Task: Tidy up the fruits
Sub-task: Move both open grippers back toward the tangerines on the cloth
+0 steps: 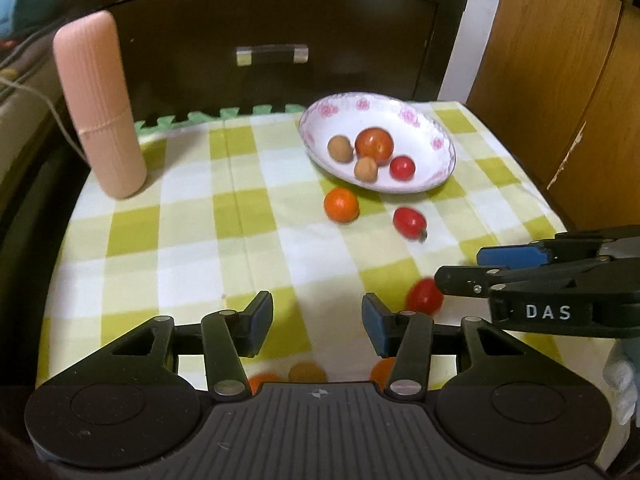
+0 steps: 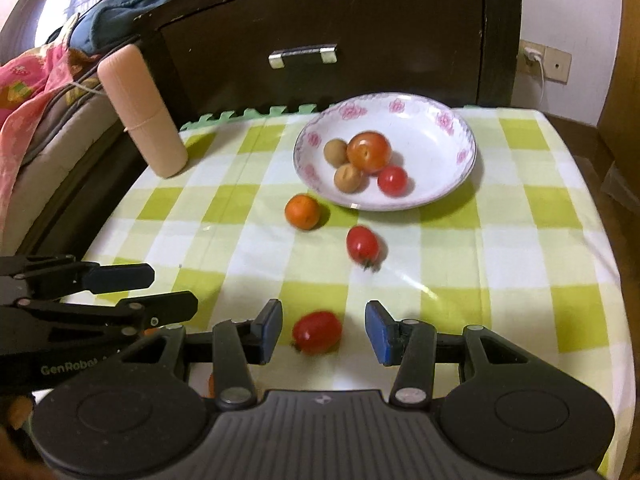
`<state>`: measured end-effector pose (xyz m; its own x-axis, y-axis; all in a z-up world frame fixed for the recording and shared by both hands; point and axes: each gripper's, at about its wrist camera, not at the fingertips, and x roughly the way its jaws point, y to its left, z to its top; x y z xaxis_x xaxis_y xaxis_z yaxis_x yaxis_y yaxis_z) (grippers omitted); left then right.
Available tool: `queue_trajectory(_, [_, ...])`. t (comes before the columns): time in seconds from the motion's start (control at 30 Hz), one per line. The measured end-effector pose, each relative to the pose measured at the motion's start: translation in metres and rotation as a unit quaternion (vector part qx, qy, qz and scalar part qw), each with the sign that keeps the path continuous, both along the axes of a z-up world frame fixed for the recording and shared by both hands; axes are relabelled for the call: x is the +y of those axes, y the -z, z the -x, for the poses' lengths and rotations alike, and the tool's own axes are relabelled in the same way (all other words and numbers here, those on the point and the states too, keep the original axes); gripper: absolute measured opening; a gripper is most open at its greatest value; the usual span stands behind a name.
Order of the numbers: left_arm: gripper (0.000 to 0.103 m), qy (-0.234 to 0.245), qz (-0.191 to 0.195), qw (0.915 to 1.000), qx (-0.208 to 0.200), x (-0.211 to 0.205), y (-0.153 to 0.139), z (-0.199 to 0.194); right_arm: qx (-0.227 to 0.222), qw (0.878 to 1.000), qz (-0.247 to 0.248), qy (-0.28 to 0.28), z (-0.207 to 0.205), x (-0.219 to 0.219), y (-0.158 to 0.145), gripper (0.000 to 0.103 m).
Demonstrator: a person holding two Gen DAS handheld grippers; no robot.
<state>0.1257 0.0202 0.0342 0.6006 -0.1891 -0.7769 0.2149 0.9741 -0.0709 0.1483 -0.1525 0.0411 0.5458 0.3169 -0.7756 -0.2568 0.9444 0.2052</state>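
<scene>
A white flowered bowl point(image 1: 430, 120) point(image 2: 440, 152) holds a large tomato point(image 2: 368, 151), two small brown fruits point(image 2: 335, 152) and a cherry tomato point(image 2: 392, 180). On the checked cloth lie a small orange point(image 2: 302, 211) point(image 1: 341, 204) and a cherry tomato point(image 2: 363, 244) point(image 1: 409, 221). Another cherry tomato point(image 2: 317, 332) point(image 1: 424, 297) lies between the fingers of my right gripper point(image 2: 323, 332), which is open around it without touching. My left gripper point(image 1: 317, 320) is open and empty over the cloth. Blurred orange fruits point(image 1: 306, 372) show below its fingers.
A tall pink ribbed bottle point(image 1: 100, 108) point(image 2: 142, 112) stands at the cloth's back left. A dark cabinet with a metal handle point(image 2: 303, 55) rises behind the table. A wooden wardrobe point(image 1: 560, 80) stands on the right, and bedding point(image 2: 36, 92) lies on the left.
</scene>
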Motion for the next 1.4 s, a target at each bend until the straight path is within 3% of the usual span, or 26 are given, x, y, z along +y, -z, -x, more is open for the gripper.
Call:
queue_trajectory(0.6, [0.060, 0.008, -0.003, 0.9999, 0.015, 0.019, 0.002, 0.026, 0.033, 0.999, 0.003, 0.001, 0.033, 0.006, 0.018, 0.045])
queue_trajectory(0.9, [0.060, 0.012, -0.016, 0.9993, 0.030, 0.023, 0.007, 0.038, 0.021, 0.999, 0.018, -0.042, 0.043, 0.025, 0.018, 0.045])
queue_trajectory(1.4, [0.061, 0.020, -0.032, 0.9982, 0.047, 0.022, 0.018, 0.039, 0.038, 0.995, 0.025, -0.091, 0.035, 0.048, 0.032, 0.045])
